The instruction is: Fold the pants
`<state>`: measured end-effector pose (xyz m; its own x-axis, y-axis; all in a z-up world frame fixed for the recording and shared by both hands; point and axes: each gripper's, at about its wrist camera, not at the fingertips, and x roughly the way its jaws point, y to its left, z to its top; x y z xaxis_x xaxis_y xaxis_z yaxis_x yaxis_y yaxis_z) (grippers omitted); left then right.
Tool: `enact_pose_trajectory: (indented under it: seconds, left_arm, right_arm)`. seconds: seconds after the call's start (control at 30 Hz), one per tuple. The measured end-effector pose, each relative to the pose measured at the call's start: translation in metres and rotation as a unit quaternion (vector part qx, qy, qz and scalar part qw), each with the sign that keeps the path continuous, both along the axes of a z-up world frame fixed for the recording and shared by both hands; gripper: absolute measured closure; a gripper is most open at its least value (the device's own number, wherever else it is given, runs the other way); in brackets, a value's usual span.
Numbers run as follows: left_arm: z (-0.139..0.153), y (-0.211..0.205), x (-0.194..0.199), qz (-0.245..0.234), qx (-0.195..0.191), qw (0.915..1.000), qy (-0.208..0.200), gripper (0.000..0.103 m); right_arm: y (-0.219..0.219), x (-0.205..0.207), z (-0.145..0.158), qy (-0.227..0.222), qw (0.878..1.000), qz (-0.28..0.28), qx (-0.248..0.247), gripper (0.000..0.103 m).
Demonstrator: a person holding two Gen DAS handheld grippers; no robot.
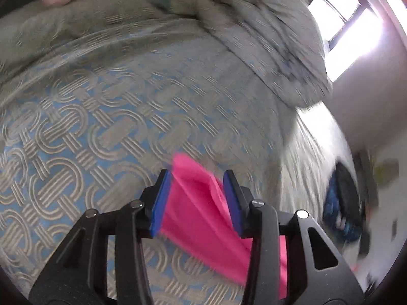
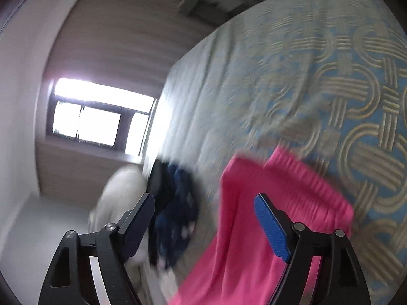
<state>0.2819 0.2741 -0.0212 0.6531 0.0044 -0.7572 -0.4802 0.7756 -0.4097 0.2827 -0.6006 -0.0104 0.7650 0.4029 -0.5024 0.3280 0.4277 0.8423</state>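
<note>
The bright pink, thin knit pants (image 2: 254, 241) look light, limp and a little slick: cloth that will sag and slide rather than hold a crease, so I judge the best hold is at firm edges, the gathered elastic waistband (image 2: 310, 185) or a hem corner, with each pinch well apart from the other to keep the fabric taut. They lie on the bed, on the blue bedspread with beige woven-loop patterning (image 1: 101, 132), close to its edge and partly doubled over, the ribbed waistband uppermost in the right wrist view. Both views are motion-blurred.

The left tongs (image 1: 197, 200) stand partly open; a fold of the pink cloth passes loosely between the blue pads, which do not appear to press on it. The right tongs (image 2: 206, 218) gape wide, with the pants beneath and between the fingers but nothing gripped. Beyond the bed's edge sits a dark blue bundle (image 2: 175, 213), too smeared to identify.
</note>
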Motion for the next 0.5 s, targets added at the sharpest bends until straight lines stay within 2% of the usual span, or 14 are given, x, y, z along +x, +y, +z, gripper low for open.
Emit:
enact_pose_trajectory:
  seconds: [0.03,0.1,0.13,0.23,0.3,0.4,0.5]
  left_arm:
    - [0.001,-0.015,-0.003,-0.027,0.017,0.9995,0.002,0.07]
    - [-0.006,-0.034,-0.008,-0.05,0.036,0.998,0.011,0.075]
    - [-0.01,-0.037,-0.009,-0.054,0.033,0.9979,0.012,0.078]
    - [-0.035,-0.033,-0.01,-0.054,-0.007,0.9982,0.025,0.079]
    - [-0.047,-0.027,-0.009,-0.049,-0.029,0.998,0.029,0.079]
    - [-0.06,-0.018,-0.002,-0.043,-0.049,0.9972,0.037,0.079]
    - [-0.07,-0.014,0.008,-0.045,-0.077,0.9954,0.034,0.079]
  right_arm:
    - [0.016,-0.001,0.006,-0.002,0.999,0.034,-0.019,0.036]
    - [0.063,-0.002,0.013,0.005,0.991,0.116,-0.064,0.077]
    - [0.092,-0.003,0.015,0.007,0.984,0.159,-0.08,0.081]
    - [0.173,-0.007,0.016,0.0,0.961,0.254,-0.105,0.083]
    - [0.235,-0.01,0.016,-0.004,0.941,0.314,-0.125,0.083]
    - [0.31,-0.01,0.017,-0.014,0.912,0.382,-0.145,0.083]
    - [0.369,-0.002,0.014,-0.017,0.894,0.418,-0.161,0.083]
